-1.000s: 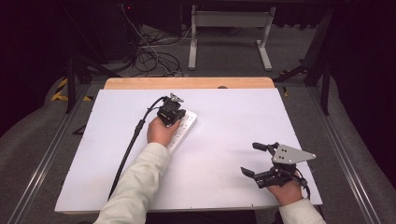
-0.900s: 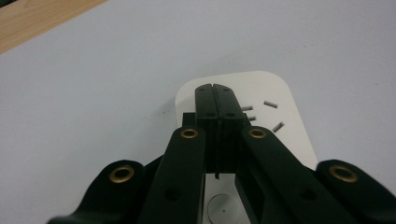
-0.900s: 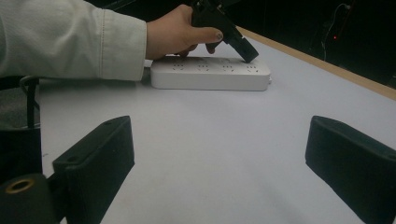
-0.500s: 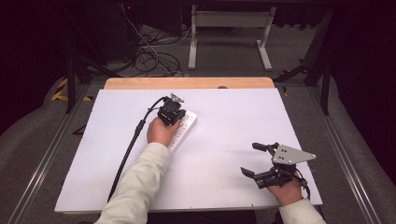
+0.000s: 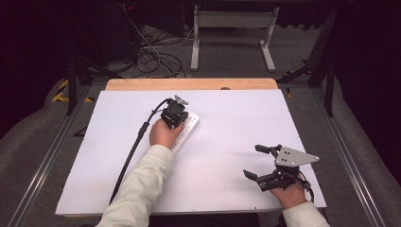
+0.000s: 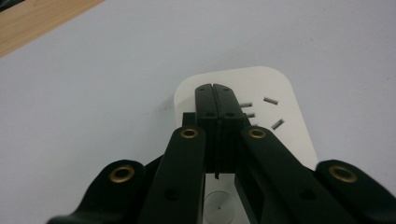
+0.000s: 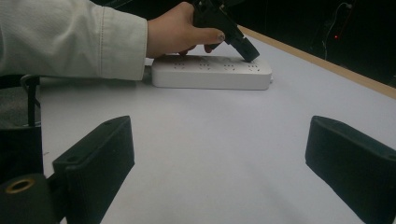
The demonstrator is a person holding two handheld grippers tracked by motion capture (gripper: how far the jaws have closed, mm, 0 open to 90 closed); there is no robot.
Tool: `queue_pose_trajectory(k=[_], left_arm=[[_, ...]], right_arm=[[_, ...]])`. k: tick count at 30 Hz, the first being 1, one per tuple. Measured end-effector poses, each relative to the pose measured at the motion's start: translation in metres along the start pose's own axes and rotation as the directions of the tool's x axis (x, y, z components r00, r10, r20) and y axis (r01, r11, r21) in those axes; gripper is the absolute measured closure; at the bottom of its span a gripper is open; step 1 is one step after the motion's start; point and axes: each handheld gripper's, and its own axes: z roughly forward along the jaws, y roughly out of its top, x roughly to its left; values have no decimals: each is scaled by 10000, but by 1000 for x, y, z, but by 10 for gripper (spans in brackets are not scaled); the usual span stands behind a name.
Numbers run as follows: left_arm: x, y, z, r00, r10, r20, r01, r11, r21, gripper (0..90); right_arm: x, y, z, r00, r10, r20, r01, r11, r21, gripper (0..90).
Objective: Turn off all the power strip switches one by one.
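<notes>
White tabletop (image 5: pixel 227 142), nothing shifted in the last second — the left gripper (image 6: pixel 215 93), jaws pressed together, stays tip-down on the power strip (image 7: pixel 210 72) mid-table; the right gripper (image 5: pixel 265 163) rests spread apart, idle.

Overhead forward-down; tongs cameras close, sharing power strip (image 5: pixel 185 130).

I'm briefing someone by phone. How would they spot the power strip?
On the white table, look left of centre, under the left gripper. The power strip is a flat white bar with rounded corners and rows of socket slots, with the shut jaws pressing on its far end.
</notes>
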Motion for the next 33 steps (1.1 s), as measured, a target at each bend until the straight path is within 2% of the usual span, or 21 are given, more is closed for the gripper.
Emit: queue_pose_trajectory(k=[1,2,3,4,6,8,9,10,13,16,17,18,21,24,26,29,32,33], left_arm=[[1,1,-4,10000,-23,47,24,9999,-124,900],[2,1,-5,9998,-131,-150,131,9999,-11,900],[5,1,-8,9995,-264,189,266,9996,-87,900],[6,1,-13,9990,-325,322,333,9991,-262,900],[3,4,-26,9985,-174,516,213,9969,-756,900],[-4,7,-41,9978,182,631,-103,9924,-1228,889],[-6,9,-48,9963,260,818,-144,9902,-1391,752],[-9,9,-54,9936,298,1094,-131,9885,-1506,702],[-17,7,-75,9906,681,1183,-441,9799,-1945,593],[-22,3,-93,9866,817,1413,-469,9711,-2340,521],[-22,3,-93,9866,817,1413,-469,9711,-2340,489],[-26,0,-105,9839,961,1507,-556,9659,-2528,455],[-32,-7,-124,9821,1383,1277,-953,9503,-2963,394],[-36,-16,-141,9792,1559,1301,-1072,9411,-3208,362],[-37,-22,-150,9812,1472,1250,-1001,9411,-3229,362],[-35,-31,-159,9794,1444,1408,-915,9404,-3275,335],[-33,-42,-167,9786,1513,1396,-948,9332,-3467,317],[-33,-46,-169,9791,1523,1346,-979,9337,-3445,312]], right_arm=[[0,0,0,10000,12,8,-12,10000,2,85],[-1,0,-1,10000,10,29,-10,10000,-19,85],[-1,0,-1,10000,30,24,-30,10000,-42,85],[-1,0,-1,10000,39,25,-39,10000,-57,84],[-2,0,-1,10000,48,54,-48,10000,-29,84],[-2,0,-1,10000,53,65,-53,10000,-17,84],[-2,0,-1,10000,35,67,-35,10000,-23,84],[-2,0,-1,10000,43,61,-43,10000,-42,84],[-1,1,-2,10000,20,97,-19,10000,-64,84],[0,1,-2,9999,14,129,-13,10000,-92,84],[0,1,-2,9999,25,141,-24,10000,-71,84],[0,1,-2,9999,24,144,-23,10000,-81,84],[0,1,-2,9998,16,192,-15,10000,-65,83],[-1,0,-2,9997,40,236,-38,10000,-73,80],[-1,0,-2,9997,58,248,-58,10000,-25,79],[-1,0,-1,9997,48,253,-47,10000,-39,77],[0,0,-2,9996,54,278,-53,10000,-51,76],[0,0,-2,9996,64,287,-62,10000,-51,75]])
